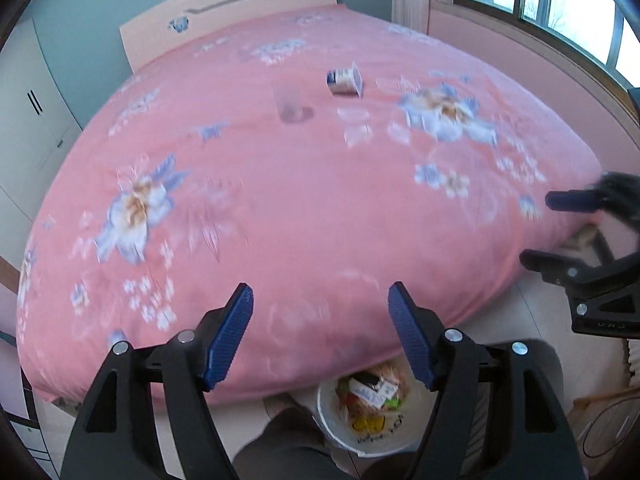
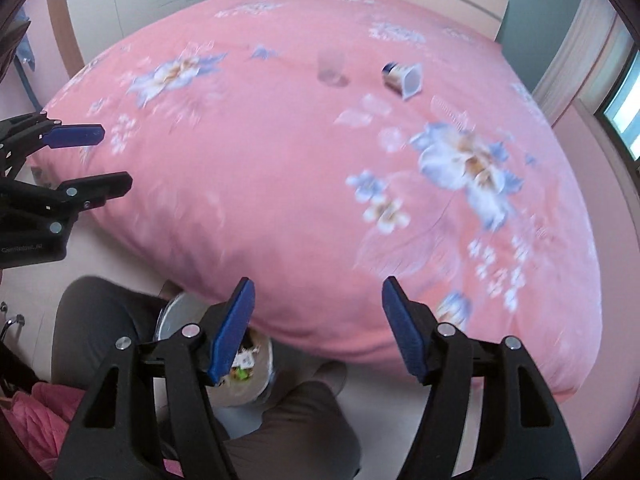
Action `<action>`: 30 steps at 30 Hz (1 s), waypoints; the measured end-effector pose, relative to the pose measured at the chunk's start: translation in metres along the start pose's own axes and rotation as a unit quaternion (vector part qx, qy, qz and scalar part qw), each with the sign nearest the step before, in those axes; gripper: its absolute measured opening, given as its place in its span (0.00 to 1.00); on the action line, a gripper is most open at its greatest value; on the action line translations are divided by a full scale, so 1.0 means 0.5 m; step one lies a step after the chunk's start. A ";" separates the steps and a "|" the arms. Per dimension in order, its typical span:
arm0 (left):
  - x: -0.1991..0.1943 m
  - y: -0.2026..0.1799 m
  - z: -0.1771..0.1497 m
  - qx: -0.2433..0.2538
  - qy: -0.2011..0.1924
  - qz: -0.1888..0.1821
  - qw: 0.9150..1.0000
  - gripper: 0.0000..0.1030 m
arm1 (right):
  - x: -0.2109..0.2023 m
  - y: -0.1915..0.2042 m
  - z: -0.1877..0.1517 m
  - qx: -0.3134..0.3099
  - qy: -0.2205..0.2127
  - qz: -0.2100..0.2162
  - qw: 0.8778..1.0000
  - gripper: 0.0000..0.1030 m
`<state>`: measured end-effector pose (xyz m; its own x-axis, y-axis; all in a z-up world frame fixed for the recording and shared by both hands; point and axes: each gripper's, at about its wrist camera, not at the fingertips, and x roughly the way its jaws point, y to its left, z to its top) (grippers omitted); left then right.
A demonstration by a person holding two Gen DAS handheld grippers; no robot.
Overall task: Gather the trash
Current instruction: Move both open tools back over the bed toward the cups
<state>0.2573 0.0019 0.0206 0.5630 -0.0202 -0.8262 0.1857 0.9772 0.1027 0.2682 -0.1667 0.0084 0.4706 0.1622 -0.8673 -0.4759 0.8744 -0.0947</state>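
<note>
A tipped blue and white yogurt cup (image 1: 345, 81) lies far out on the pink floral bed; it also shows in the right wrist view (image 2: 403, 77). A clear plastic cup (image 1: 289, 102) stands left of it, also in the right wrist view (image 2: 330, 67). Small clear wrapper scraps (image 1: 355, 123) lie nearer, also in the right wrist view (image 2: 362, 111). A white trash bin (image 1: 370, 416) holding wrappers stands on the floor at the bed's foot, also in the right wrist view (image 2: 244, 364). My left gripper (image 1: 321, 302) is open and empty above the bed's near edge. My right gripper (image 2: 316, 296) is open and empty too.
The pink bedspread (image 1: 280, 208) fills both views. The person's grey trouser leg (image 1: 288, 448) is beside the bin. White wardrobes (image 1: 28, 112) stand at left, a window (image 1: 552, 4) at right, the headboard (image 1: 232, 8) at the far end.
</note>
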 end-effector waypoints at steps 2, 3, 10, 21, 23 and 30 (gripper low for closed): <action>-0.005 0.006 0.019 0.000 -0.007 0.002 1.000 0.70 | -0.007 -0.015 0.026 0.003 -0.007 -0.004 1.000 0.64; -0.006 0.009 0.032 0.001 -0.011 0.006 1.000 0.70 | -0.009 -0.023 0.039 0.005 -0.011 -0.006 1.000 0.64; 0.014 0.017 0.119 0.010 -0.029 0.021 0.999 0.72 | -0.001 -0.083 0.136 0.020 -0.029 -0.017 0.999 0.68; 0.115 0.049 0.265 -0.004 -0.027 0.032 0.999 0.73 | 0.067 -0.175 0.316 0.043 -0.041 -0.035 0.998 0.68; 0.138 0.056 0.289 -0.008 -0.024 0.032 0.999 0.73 | 0.087 -0.192 0.345 0.049 -0.038 -0.035 0.997 0.68; 0.235 0.073 0.362 -0.021 -0.014 0.039 0.999 0.73 | 0.178 -0.244 0.440 0.072 -0.025 -0.036 0.996 0.68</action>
<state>0.4761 -0.0032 0.0274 0.5976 0.0516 -0.8001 0.1071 0.9838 0.1434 0.5316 -0.1581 0.0501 0.5384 0.1160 -0.8347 -0.3303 0.9403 -0.0823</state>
